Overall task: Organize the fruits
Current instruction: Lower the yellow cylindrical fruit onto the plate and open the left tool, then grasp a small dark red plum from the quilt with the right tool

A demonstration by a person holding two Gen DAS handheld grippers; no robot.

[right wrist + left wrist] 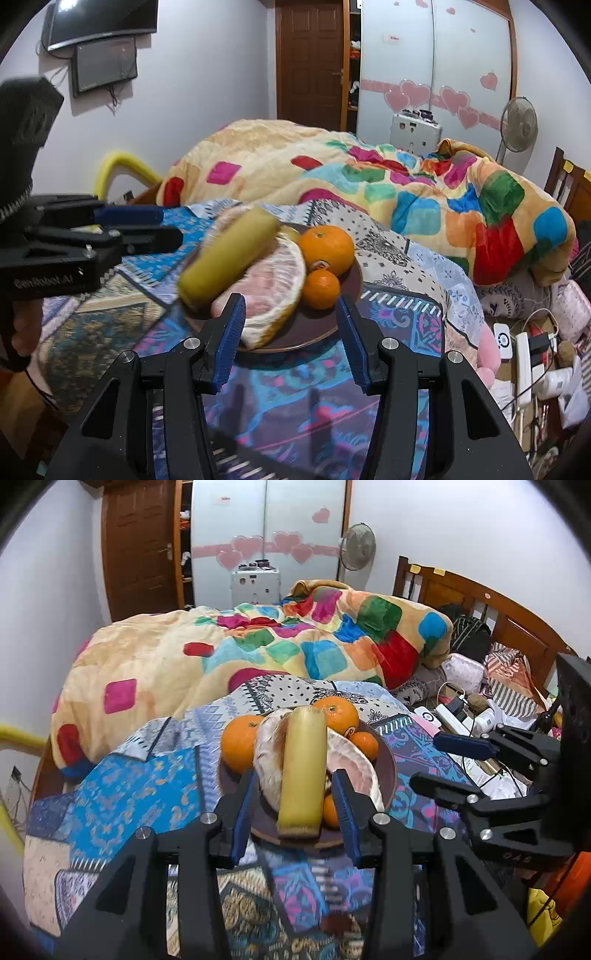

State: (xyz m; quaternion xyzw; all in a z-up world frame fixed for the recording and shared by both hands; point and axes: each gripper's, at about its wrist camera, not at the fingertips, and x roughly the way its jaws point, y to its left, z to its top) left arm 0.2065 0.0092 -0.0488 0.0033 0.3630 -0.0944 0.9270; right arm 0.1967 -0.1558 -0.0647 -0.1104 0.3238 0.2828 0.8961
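plate (388, 775) on bed, fruit piled | yellow stalk (301, 771) laid over pomelo wedges (273, 291), oranges (327, 249) behind | left tongs (295, 812), right tongs (290, 336) spread, nothing pinched | stalk best gripped mid-length, lifted level

Pale lilac walls (207, 85) close in a bedroom. A dark wooden door (142, 550) stands far left, beside a frosted wardrobe (266, 524) with pink heart stickers. A pedestal fan (357, 546) stands far right, near the wooden headboard (480, 602). A colourful checked blanket (258, 646) covers the bed; a monitor (105, 62) hangs on the left wall.
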